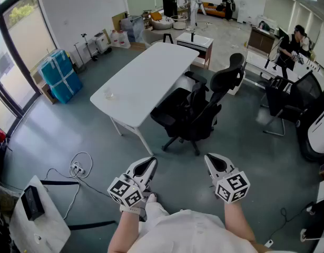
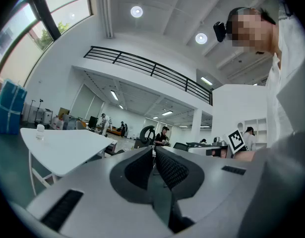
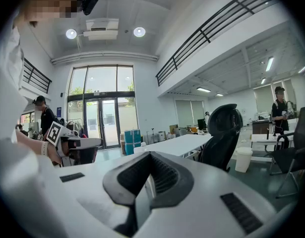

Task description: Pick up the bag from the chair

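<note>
A black office chair (image 1: 206,107) stands at the near side of the long white table (image 1: 146,78). A black bag (image 1: 175,108) lies on its seat, dark against the dark chair, so its outline is hard to make out. My left gripper (image 1: 151,161) and right gripper (image 1: 210,158) are held low in front of me, a good way short of the chair, pointing toward it. In each gripper view the jaws meet with nothing between them: left gripper (image 2: 153,152), right gripper (image 3: 149,156). The right gripper view shows the chair's backrest (image 3: 222,132) ahead to the right.
A power strip and cable (image 1: 77,168) lie on the floor to my left. Blue wrapped boxes (image 1: 60,75) stand by the window. Another dark chair (image 1: 288,101) and desks are at the right. People (image 1: 291,44) work in the background. A white stand with a black device (image 1: 32,202) is at the lower left.
</note>
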`<state>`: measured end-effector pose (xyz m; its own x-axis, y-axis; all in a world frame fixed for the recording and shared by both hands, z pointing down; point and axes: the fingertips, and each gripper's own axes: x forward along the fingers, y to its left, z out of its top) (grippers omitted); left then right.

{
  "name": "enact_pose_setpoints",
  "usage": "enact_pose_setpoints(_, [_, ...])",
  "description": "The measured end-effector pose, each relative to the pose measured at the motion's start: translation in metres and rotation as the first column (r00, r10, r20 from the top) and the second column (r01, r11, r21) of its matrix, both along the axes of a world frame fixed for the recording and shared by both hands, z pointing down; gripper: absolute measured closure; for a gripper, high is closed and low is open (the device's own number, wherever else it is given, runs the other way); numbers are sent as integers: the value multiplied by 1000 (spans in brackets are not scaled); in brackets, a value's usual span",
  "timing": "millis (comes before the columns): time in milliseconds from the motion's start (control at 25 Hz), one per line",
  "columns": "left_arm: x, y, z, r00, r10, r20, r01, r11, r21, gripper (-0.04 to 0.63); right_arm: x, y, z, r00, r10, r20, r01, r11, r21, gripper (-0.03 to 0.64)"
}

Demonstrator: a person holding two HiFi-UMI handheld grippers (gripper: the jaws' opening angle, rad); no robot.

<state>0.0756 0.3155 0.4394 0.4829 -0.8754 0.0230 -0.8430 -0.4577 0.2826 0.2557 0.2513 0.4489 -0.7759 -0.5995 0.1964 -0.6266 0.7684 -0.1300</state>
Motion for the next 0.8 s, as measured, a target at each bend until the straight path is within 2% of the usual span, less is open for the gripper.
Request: enact_pose_setpoints(800, [-8,-12,-2,1000,0,-2,0,1000,-6,555,-8,-14,-3,1000,-3,16,3,1000,-6,598])
